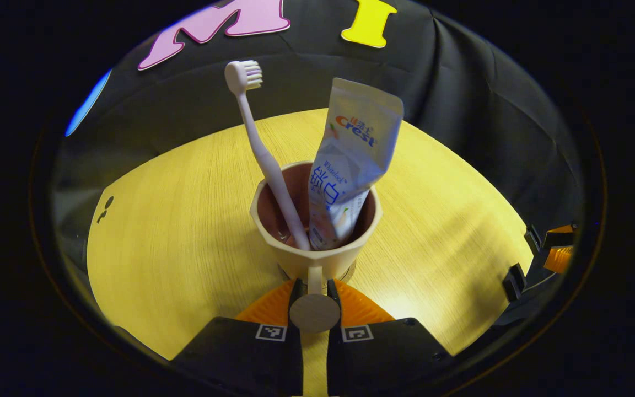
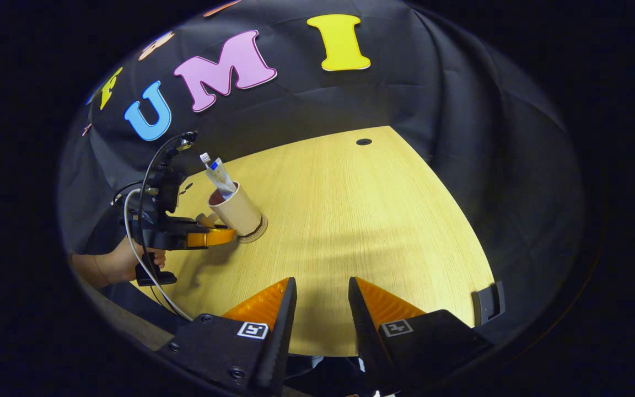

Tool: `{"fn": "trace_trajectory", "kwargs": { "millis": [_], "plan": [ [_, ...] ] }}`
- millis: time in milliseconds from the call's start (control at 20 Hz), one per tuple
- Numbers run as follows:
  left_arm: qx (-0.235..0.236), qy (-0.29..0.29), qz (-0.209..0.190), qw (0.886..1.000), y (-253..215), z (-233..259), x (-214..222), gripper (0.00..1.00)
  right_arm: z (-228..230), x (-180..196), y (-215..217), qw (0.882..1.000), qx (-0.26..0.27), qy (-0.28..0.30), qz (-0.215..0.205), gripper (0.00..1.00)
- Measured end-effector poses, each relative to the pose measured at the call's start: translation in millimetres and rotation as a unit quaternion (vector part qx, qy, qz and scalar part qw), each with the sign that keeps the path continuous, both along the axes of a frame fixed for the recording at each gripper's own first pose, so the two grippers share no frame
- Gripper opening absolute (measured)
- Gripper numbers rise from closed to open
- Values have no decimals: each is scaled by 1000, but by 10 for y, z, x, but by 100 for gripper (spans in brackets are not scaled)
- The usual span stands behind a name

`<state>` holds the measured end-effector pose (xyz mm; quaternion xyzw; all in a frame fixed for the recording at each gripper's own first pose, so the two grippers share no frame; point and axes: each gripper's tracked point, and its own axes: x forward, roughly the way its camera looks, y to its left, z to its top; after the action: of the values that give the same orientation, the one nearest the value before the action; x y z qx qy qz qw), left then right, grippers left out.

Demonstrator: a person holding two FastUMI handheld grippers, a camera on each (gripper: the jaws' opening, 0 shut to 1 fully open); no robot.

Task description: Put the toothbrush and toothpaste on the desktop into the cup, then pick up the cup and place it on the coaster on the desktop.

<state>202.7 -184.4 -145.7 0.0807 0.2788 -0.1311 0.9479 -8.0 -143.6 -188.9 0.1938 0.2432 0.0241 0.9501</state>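
On the wooden desktop (image 2: 350,220) we've got the cup (image 1: 317,242) sitting upright on a round coaster (image 2: 256,230), which peeks out from under its base in the right gripper view. Over there the cup (image 2: 237,212) sits toward the desk's left side, well apart from our right gripper (image 2: 322,300).

Inside the cup we see the toothpaste (image 1: 350,165) tube standing with its crimped end up, leaning right against the rim, and beside it the toothbrush (image 1: 262,149) leaning left, bristle head up top. Handle end is down in the cup, touching the tube near the bottom.

Our left gripper (image 1: 315,289) has its fingers nearly closed around the cup's thin handle (image 1: 315,278), one on each side. Looks pinched, but we can't tell for sure that both are actually pressing. From the right gripper view we see that same left gripper (image 2: 207,237) right against the cup, with a hand (image 2: 122,264) holding it.

Our right gripper is partway open with nothing between its fingers, hanging over bare desk.
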Motion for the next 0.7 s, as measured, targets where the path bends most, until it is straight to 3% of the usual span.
{"fn": "trace_trajectory", "kwargs": {
  "millis": [50, 500, 700],
  "plan": [
    [0, 0, -1, 1000, -5, -17, 0, 22, -8, 4, -2, 1000, 0, 1, 0, 59],
    [-1, 5, 0, 1000, -48, -148, -18, 22, -19, 2, -12, 1000, 0, 4, 2, 59],
    [-5, 2, 0, 1000, -35, -165, 1, 27, -9, 24, 16, 1000, -1, 4, 5, 59]
  ]
}}
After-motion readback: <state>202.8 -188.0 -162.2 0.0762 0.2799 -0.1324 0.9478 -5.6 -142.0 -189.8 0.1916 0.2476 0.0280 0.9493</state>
